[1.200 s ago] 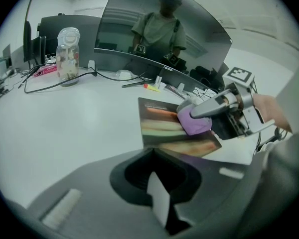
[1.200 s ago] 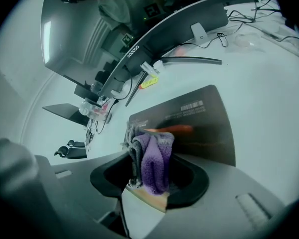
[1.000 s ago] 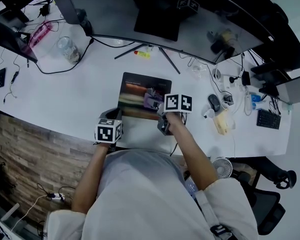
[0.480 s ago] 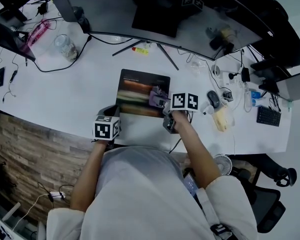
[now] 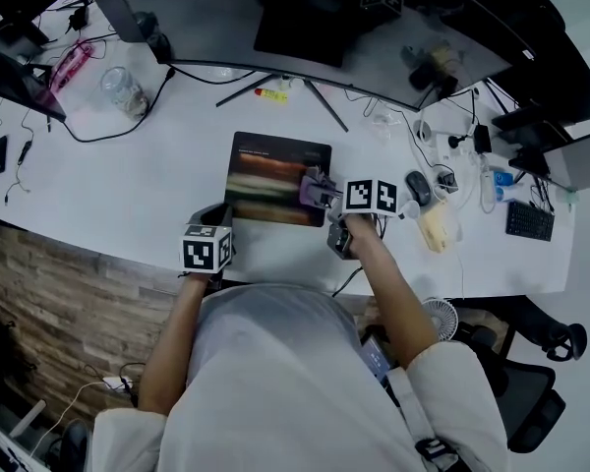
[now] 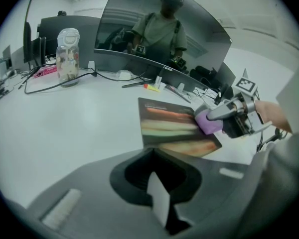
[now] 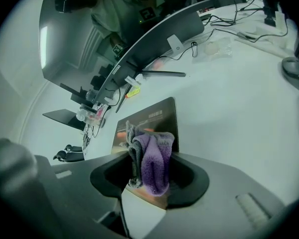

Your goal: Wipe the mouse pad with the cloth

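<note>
Bright, even light fills the room. The flat white desk top (image 5: pixel 128 165) glows softly. Both gripper views curve, with dark, blurry edges.

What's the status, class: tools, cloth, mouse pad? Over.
Right tool shut on purple-grey fluffy cloth, at right edge of dark rectangular mouse pad. Left tool shut, empty, at pad's near-left corner. Nothing else on pad.

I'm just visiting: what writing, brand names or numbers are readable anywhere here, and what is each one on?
Nothing reads clearly.
Monitor, lower edge: a small white brand word, too small to read.
Mouse pad: a line of print near its top edge, blurred.
Marker cubes: black-and-white square patterns, no letters.
Cloth: no label shows.
</note>
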Demonstrator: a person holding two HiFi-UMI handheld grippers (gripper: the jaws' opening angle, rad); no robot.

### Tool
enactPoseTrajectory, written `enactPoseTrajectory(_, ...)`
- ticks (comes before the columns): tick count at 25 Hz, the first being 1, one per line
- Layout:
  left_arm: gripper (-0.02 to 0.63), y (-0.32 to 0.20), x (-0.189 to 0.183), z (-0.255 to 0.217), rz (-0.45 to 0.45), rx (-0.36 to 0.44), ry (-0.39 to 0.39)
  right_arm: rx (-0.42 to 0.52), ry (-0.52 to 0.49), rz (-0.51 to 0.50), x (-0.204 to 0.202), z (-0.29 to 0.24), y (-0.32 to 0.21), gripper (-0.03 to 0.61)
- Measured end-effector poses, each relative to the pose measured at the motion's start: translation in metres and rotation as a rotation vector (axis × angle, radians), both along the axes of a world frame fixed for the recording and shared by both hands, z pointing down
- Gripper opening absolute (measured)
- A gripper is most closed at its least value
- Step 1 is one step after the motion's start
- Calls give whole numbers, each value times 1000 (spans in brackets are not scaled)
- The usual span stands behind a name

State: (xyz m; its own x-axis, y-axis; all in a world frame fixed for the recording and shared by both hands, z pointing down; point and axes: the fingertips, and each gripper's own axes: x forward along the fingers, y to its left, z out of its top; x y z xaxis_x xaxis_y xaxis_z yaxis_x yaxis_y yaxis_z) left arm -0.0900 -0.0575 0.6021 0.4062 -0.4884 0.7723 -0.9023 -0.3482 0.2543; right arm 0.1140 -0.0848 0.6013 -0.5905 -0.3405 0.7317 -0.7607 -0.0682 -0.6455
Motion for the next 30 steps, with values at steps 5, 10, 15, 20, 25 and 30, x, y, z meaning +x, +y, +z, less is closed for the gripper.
enactPoseTrajectory(5, 0, -1, 2, 0, -1, 1, 0, 2, 14, 1, 11, -1, 1, 196)
enactPoseTrajectory(10, 0, 0, 0, 0, -2, 0, -3, -8, 20, 15, 20, 0, 6, 198)
enactPoseTrajectory(15, 0, 0, 0, 0, 1, 3, -3, -11, 49, 18, 27, 0, 7, 198)
enactPoseTrajectory(20, 0, -1, 1, 0, 0, -3, 4, -15, 74, 9, 33, -1, 7, 198)
enactPoseTrajectory(25, 0, 0, 1, 0, 4, 4, -5, -15, 108, 10, 43, -4, 11, 196)
enactPoseTrajectory(30, 0, -1, 1, 0, 3, -7, 8, 14, 84, 16, 38, -16, 6, 196)
